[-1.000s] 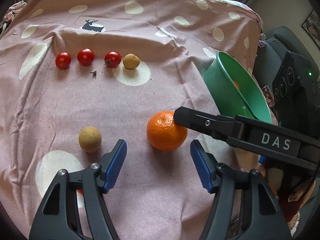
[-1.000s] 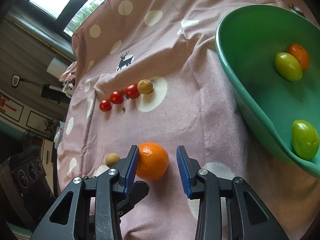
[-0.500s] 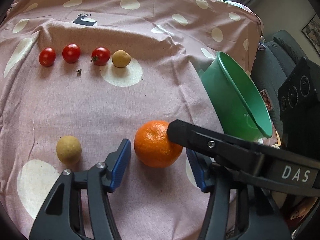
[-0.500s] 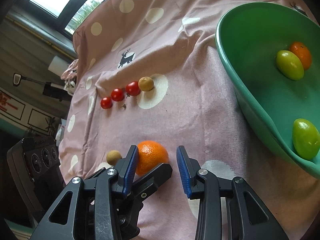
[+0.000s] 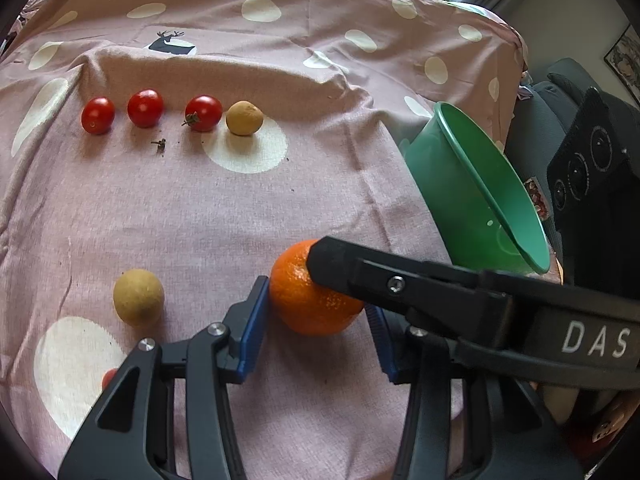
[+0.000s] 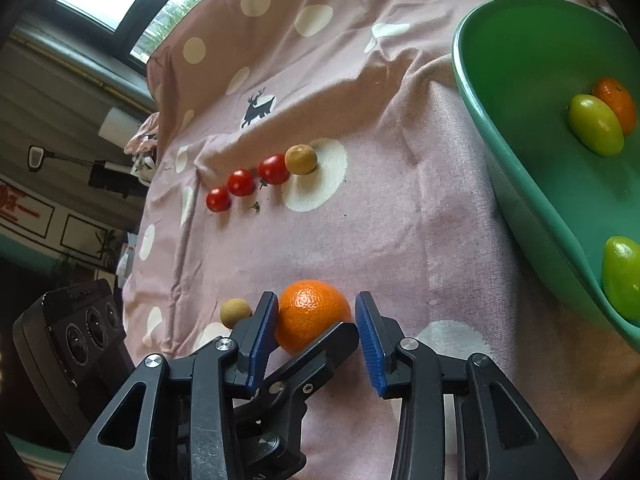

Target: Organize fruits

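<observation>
An orange (image 5: pixel 312 300) lies on the pink spotted cloth (image 5: pixel 240 208). My left gripper (image 5: pixel 318 320) is open with its blue pads on either side of the orange, the left pad touching it. My right gripper (image 6: pixel 316 328) is also open around the same orange (image 6: pixel 312 312), its upper finger lying across the fruit in the left wrist view. Three red tomatoes (image 5: pixel 146 108) and a tan fruit (image 5: pixel 244 118) stand in a row at the back. Another tan fruit (image 5: pixel 138 298) lies left of the orange.
A green bowl (image 6: pixel 520 152) at the right holds two green fruits (image 6: pixel 596 124) and a small orange (image 6: pixel 618 102). It shows tilted at the cloth's right edge in the left wrist view (image 5: pixel 452 176). A dark speaker-like device (image 5: pixel 592 184) stands beyond it.
My left gripper has moved forward until the orange sits between its pads. My right gripper has come closer around the orange from the other side. The orange stays on the cloth.
</observation>
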